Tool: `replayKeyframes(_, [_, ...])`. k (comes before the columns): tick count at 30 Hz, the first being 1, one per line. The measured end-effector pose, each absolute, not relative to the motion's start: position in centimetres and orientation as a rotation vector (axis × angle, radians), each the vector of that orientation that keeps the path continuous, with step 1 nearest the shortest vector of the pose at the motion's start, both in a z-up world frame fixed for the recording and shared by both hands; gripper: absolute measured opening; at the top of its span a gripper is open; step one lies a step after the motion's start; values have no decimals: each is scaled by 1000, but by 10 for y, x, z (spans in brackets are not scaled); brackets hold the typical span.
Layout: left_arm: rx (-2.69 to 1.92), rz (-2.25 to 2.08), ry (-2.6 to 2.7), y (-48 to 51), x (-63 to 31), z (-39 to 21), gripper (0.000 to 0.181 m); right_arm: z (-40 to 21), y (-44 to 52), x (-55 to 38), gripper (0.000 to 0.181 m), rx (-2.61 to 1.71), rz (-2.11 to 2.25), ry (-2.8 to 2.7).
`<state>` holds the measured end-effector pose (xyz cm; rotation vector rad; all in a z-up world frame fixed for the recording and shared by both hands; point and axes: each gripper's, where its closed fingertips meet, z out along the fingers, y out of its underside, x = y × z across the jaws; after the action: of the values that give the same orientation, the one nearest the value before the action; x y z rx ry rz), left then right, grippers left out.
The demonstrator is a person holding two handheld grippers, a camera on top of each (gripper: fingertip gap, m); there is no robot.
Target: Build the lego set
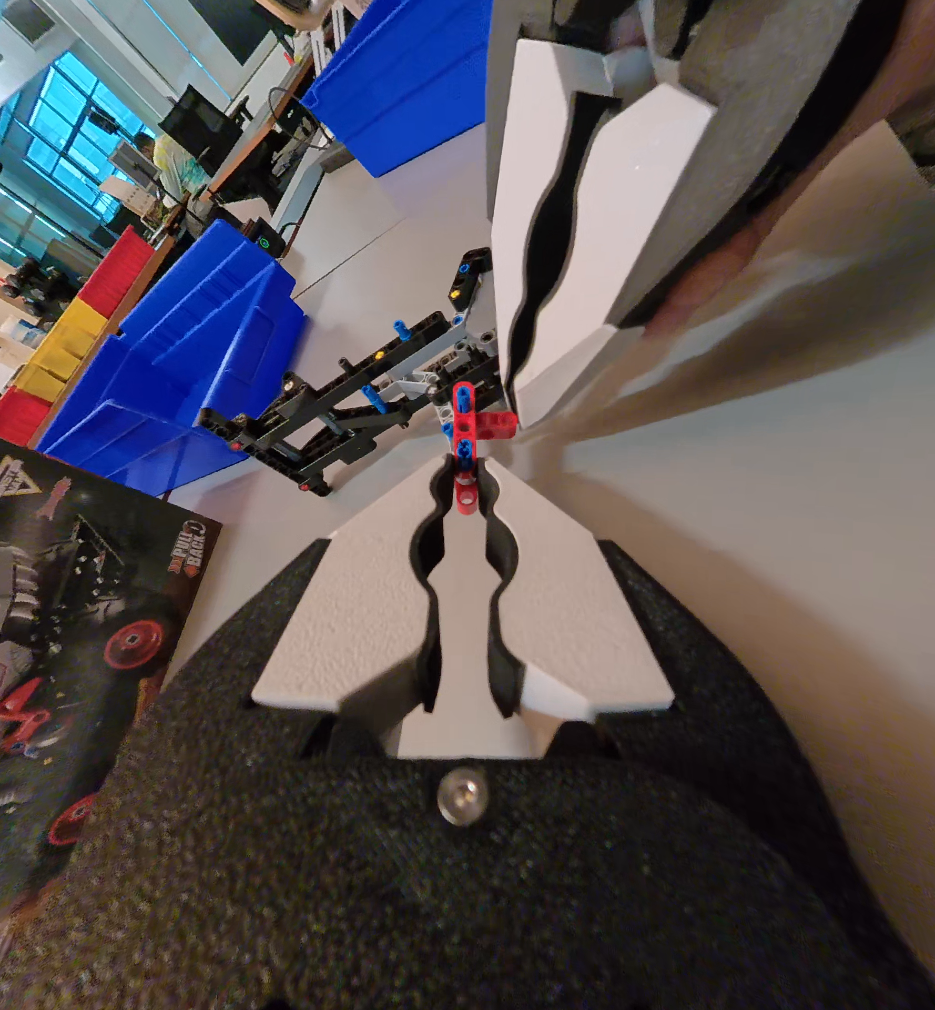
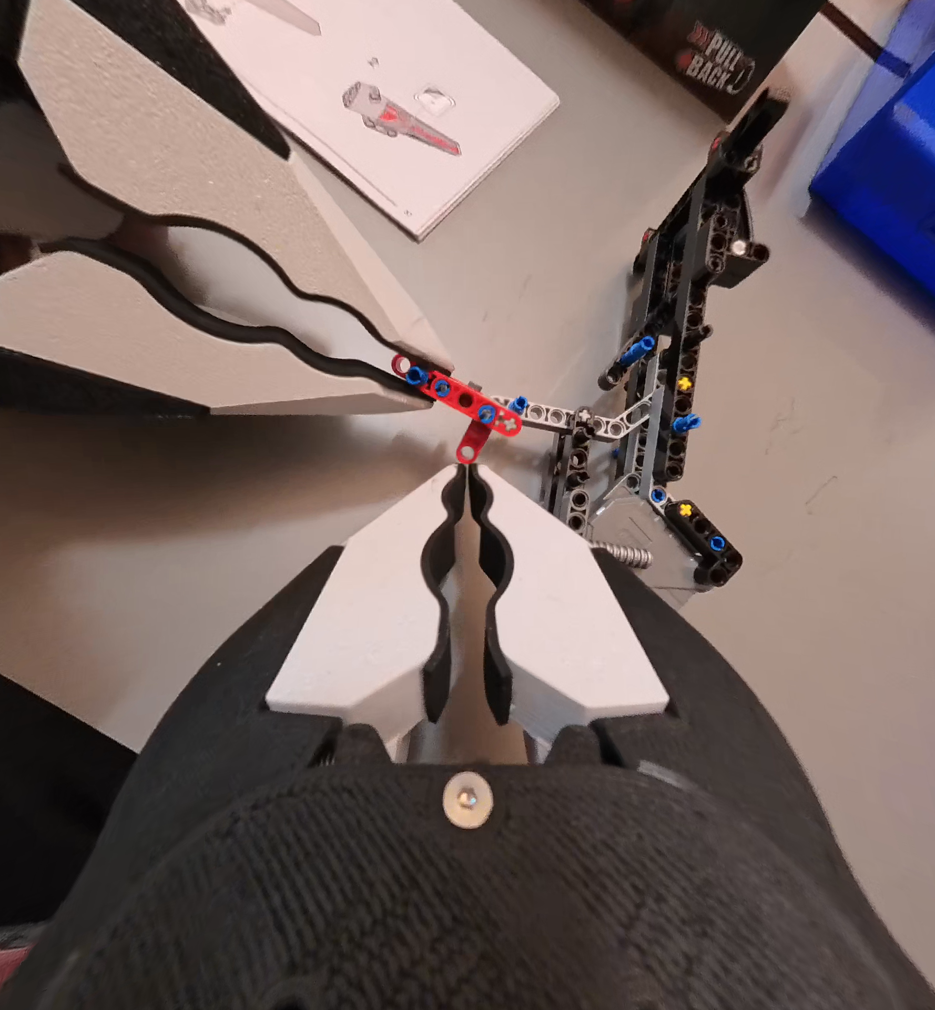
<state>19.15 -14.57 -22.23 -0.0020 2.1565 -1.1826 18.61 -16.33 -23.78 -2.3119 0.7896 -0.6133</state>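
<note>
My left gripper [image 1: 465, 464] is shut on the lower end of a long red beam [image 1: 463, 434] that carries blue pins. A short red beam [image 1: 495, 421] sticks out sideways from it. My right gripper [image 2: 466, 467] is shut, and its tips pinch the free end of that short red beam [image 2: 473, 440]. The right gripper also shows in the left wrist view [image 1: 510, 418], coming in from the upper right. In the right wrist view the left gripper [image 2: 435, 382] comes from the left and holds the long red beam [image 2: 462, 401]. The black and grey chassis [image 1: 345, 404] [image 2: 673, 355] lies on the table just behind.
Blue bins [image 1: 197, 350] [image 2: 913, 180] stand beyond the chassis, with red and yellow bins [image 1: 66, 339] farther off. The set's dark box [image 1: 61, 628] [image 2: 716, 54] and an open instruction booklet [image 2: 400, 109] lie on the pale table [image 2: 509, 273]. Less than 4 cm separates the two grippers' tips.
</note>
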Motion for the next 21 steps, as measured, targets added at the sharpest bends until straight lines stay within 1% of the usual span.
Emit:
replayKeyframes(1, [-14,-1195,2156,-145,192,-221,4,-237,-163,186,0,-2307,-609,788])
replayKeyframes(4, [-51,-1241,2152,-144,193,-217,4,-236,-165,186,17,-2280,-620,798])
replayKeyframes(9, [-96,-1401,2178,-145,188,-207,4,-229,-160,184,10,-2169,-652,769])
replayKeyframes(13, [-186,-1529,2238,-145,186,-202,4,-227,-158,180,14,-2091,-664,756])
replayKeyframes(16, [-277,-1505,2285,-141,191,-208,4,-215,-159,186,15,-1985,-698,765])
replayKeyframes(21, [-406,-1520,2355,-140,190,-213,4,-213,-153,194,16,-1919,-706,786])
